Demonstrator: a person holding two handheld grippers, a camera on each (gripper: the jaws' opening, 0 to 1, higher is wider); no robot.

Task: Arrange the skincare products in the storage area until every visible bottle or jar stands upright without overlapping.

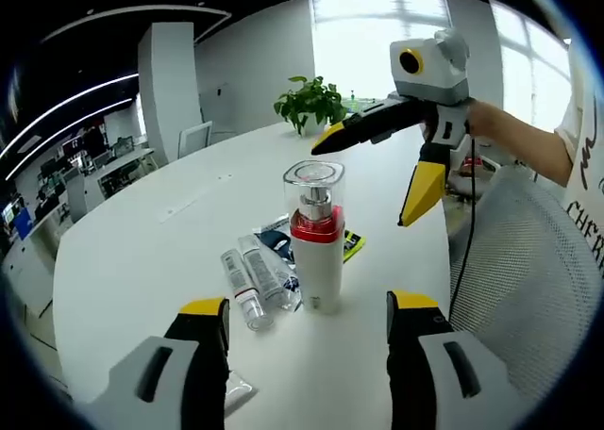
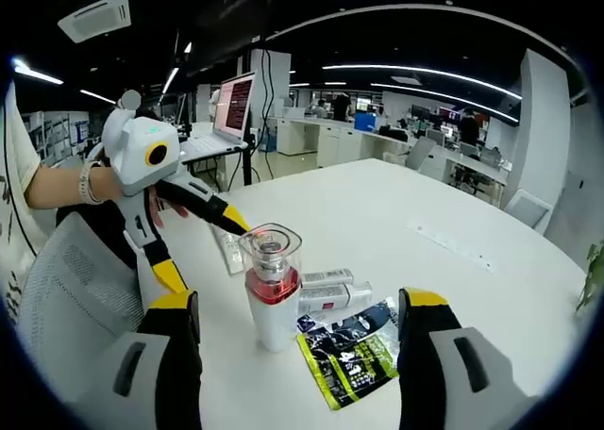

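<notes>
Pump bottle (image 1: 314, 239) stands upright on the table (image 1: 151, 251); two tubes (image 1: 253, 279) lie flat just beside it. Left gripper (image 1: 307, 331) and right gripper (image 2: 297, 326) both spread, empty. Next: likely standing a tube up.

Large white oval worktop (image 1: 179, 232) carries the scene; a green leafy potted plant (image 1: 310, 102) stands at its far edge in the left gripper view, in front of bright windows. A grey mesh-backed office chair (image 1: 528, 260) sits just beside the worktop's edge, and an open laptop with a lit screen (image 2: 231, 109) rests on a separate desk behind it in the right gripper view. A flat black-and-green printed sachet (image 2: 354, 350) lies on the worktop; rows of white office desks (image 2: 349, 142) with distant people are visible well apart under ceiling strip lights.
</notes>
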